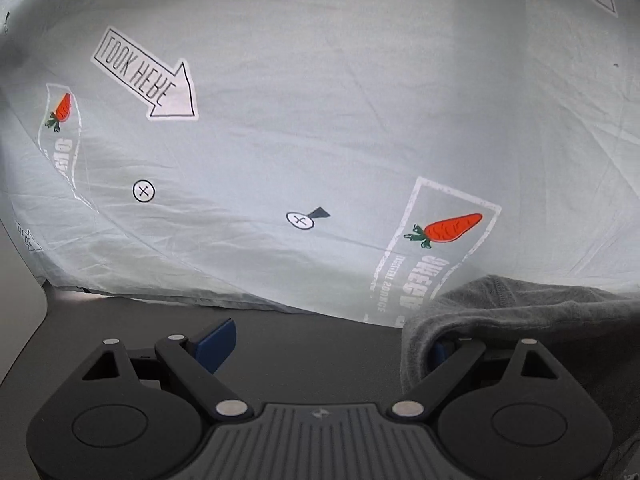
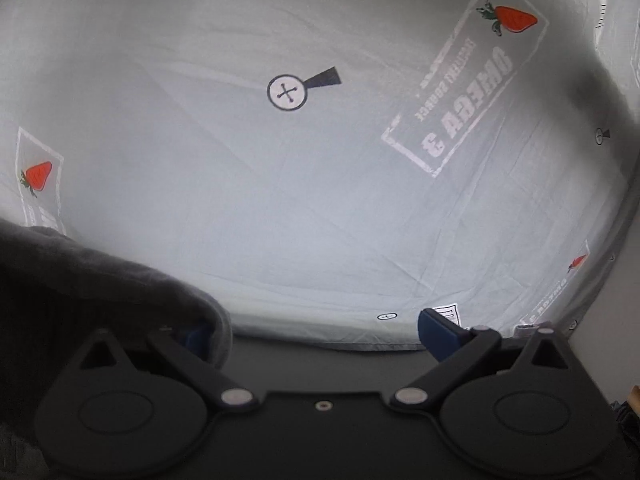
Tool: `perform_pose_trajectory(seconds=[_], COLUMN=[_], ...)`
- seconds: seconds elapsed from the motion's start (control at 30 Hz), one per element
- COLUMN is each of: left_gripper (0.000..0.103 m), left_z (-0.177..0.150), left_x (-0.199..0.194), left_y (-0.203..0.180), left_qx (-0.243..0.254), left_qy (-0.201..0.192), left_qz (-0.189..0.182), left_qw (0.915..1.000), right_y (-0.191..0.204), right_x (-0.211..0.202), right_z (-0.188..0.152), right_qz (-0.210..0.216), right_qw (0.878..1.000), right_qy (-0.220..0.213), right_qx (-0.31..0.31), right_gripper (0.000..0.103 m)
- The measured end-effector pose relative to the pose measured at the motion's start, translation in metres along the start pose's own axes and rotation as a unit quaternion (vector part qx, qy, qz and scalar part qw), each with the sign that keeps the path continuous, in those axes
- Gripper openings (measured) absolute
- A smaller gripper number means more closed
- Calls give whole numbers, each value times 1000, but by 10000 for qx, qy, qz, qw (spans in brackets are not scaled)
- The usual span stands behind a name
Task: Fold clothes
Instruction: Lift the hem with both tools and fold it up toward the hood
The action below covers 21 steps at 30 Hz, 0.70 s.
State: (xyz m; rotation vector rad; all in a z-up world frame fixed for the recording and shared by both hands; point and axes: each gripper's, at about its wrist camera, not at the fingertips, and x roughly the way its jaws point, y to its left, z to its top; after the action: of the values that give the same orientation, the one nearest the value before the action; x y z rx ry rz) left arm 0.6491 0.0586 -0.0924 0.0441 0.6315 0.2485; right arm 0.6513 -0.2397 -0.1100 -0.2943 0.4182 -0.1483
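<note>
Garment (image 1: pixel 520 312), grey knit, draped over one finger of each gripper above a pale printed sheet (image 1: pixel 320 120).

Left gripper (image 1: pixel 328 344): jaws spread wide, left blue pad (image 1: pixel 216 344) bare, right finger buried under a fold at the lower right; nothing pinched between pads. Right gripper (image 2: pixel 320 336): jaws also wide apart, right blue pad (image 2: pixel 438 334) bare, left finger covered by dark cloth at the lower left. Sheet spread flat beyond, with carrot label (image 1: pixel 448 230), arrow print (image 1: pixel 148 80) and crossed circle (image 2: pixel 287 92); dark surface (image 1: pixel 300 332) just below its edge.
</note>
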Motion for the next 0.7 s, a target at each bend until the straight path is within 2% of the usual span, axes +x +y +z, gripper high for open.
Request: perform_pose_trajectory(seconds=[0.1,0.2,0.3,0.43,0.57,0.7], left_gripper=[92,92,92,92,92,92], left_z=[7,12,11,0,-16,-35], left_x=[-40,-76,-102,-127,-140,-150], left_y=[-2,3,14,26,33,31], left_qx=[274,259,92,-84,-214,-134], left_qy=[-425,-672,-760,-813,-761,-782], left_qz=[104,119,70,36,-13,64], left_qw=[9987,9973,9970,9966,9969,9968], right_y=[-13,-24,-30,-34,-40,-39], right_x=[-31,-64,-97,-135,-154,-167], right_z=[10,21,28,23,12,-7], right_qz=[-85,-186,-259,-345,-365,-478], right_qw=[9997,9988,9976,9961,9963,9961], right_qy=[-197,-383,-572,-794,-751,-723], right_qx=[104,258,291,165,185,156], right_gripper=[102,102,102,102,102,102])
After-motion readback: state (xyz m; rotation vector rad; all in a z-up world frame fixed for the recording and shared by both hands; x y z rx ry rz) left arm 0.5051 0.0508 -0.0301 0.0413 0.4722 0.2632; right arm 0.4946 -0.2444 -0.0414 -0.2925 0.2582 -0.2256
